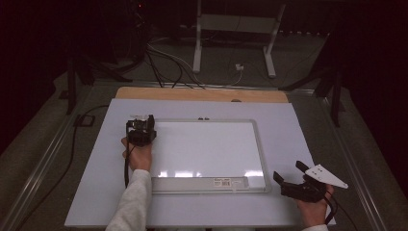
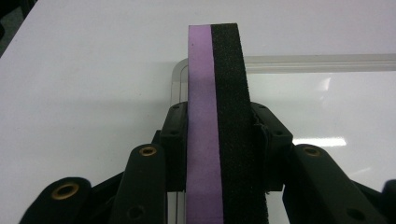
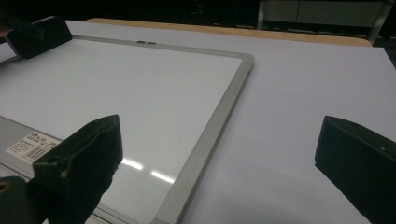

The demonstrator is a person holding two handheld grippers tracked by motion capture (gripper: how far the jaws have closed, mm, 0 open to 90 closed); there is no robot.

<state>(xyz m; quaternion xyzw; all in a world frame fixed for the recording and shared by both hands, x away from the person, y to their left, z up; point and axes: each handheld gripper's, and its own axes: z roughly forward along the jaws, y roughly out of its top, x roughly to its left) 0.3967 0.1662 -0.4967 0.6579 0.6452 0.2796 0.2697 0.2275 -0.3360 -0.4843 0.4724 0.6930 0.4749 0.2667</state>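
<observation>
While the right gripper [image 1: 288,177] rests at about 4 o'clock on the table [image 1: 96,192], just off the near right corner of the whiteboard [image 1: 207,144], its jaws stand wide apart with nothing between them; in the right gripper view they frame bare tabletop and the board's grey rim. Along the board's near edge runs a tray [image 1: 192,184] with a small label [image 1: 224,182]. Farther off, at about 10 o'clock, the left gripper [image 1: 140,126] sits over the board's far left corner, held by the left hand [image 1: 138,155]. Its jaws are clamped on an eraser [image 2: 217,121], a block with a purple layer and a black felt layer, standing upright between the pads in the left gripper view, above the board's rounded corner. Beyond the table, at 12 o'clock, lie cables [image 1: 168,67] and a white stand [image 1: 235,33] on the floor.
</observation>
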